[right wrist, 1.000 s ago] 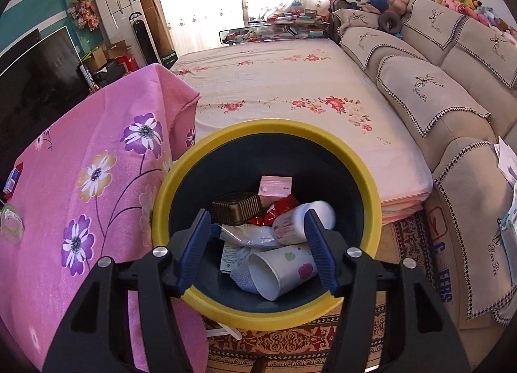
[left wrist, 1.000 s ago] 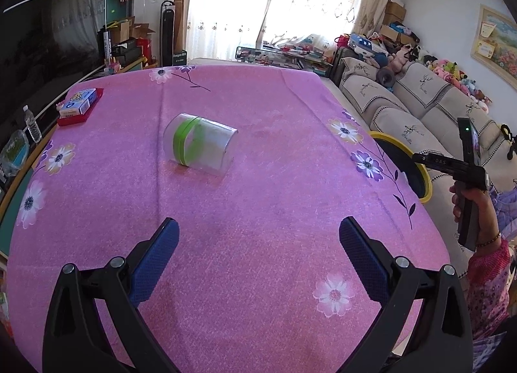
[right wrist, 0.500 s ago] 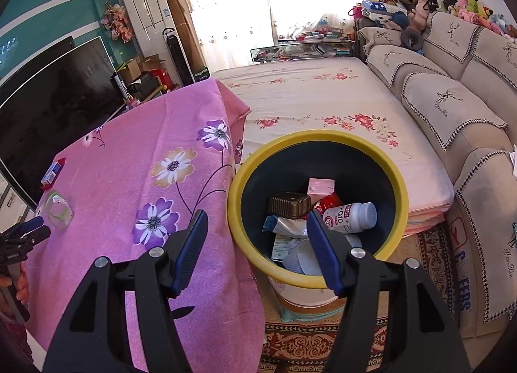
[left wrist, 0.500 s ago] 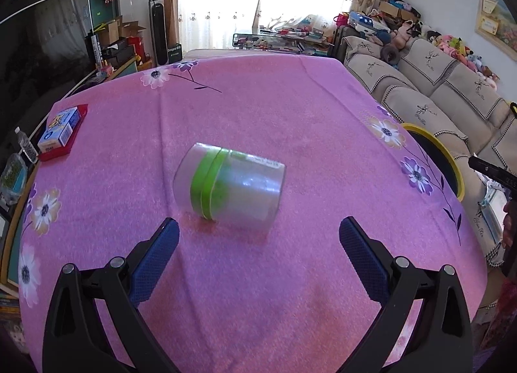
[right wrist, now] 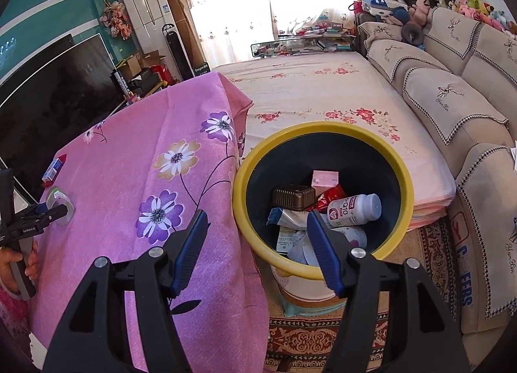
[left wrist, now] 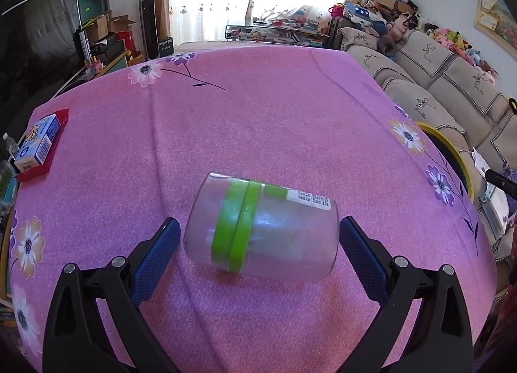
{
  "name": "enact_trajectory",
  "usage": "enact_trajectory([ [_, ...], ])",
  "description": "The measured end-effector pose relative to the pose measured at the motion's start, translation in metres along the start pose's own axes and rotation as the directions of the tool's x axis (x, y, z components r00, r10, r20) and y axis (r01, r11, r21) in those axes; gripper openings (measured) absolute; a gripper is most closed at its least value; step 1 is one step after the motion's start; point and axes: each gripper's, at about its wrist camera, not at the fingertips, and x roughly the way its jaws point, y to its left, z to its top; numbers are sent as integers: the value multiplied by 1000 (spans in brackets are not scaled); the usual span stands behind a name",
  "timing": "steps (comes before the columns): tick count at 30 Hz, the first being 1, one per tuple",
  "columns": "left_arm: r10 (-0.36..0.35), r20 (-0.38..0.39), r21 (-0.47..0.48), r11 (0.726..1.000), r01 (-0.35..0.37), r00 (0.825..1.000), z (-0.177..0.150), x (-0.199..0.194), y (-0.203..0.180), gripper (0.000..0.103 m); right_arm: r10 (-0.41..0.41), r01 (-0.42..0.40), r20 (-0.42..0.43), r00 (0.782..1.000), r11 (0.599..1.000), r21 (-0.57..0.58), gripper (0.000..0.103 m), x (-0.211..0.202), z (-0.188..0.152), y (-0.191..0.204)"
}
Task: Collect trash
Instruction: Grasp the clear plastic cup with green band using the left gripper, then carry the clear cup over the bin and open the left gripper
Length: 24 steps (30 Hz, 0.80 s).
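A clear plastic jar with a green band (left wrist: 261, 230) lies on its side on the pink flowered tablecloth (left wrist: 258, 121). My left gripper (left wrist: 258, 227) is open around it, one blue pad off each end, neither touching. In the right wrist view the same jar (right wrist: 59, 200) shows small at the far left, by the left gripper (right wrist: 48, 211) in a hand. My right gripper (right wrist: 257, 221) is open and empty above the table's edge, beside the yellow-rimmed bin (right wrist: 240, 175). The bin holds a white bottle (right wrist: 353, 208), a brown tub (right wrist: 292, 197), a pink carton and wrappers.
A blue box on a red tray (left wrist: 40, 143) sits at the table's left edge. Right of the table are the bin's rim (left wrist: 452, 153) and a beige sofa (left wrist: 452, 82). A floral bed (right wrist: 323, 91) lies behind the bin, a dark TV (right wrist: 48, 98) at left.
The left gripper has moved forward and down until the jar lies between its pads. The right gripper has drawn back from over the bin toward the table's edge, jaws staying open.
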Motion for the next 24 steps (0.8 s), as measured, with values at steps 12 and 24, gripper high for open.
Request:
enact_trajectory([
  [12, 18, -14, 6, 1000, -18, 1000, -5, 4, -7, 75, 11, -11, 0, 1000, 1000, 3, 61, -3, -3, 3],
  [24, -29, 52, 116, 993, 23, 998, -7, -46, -81, 75, -3, 2, 35, 999, 1000, 29, 61, -22, -14, -7],
])
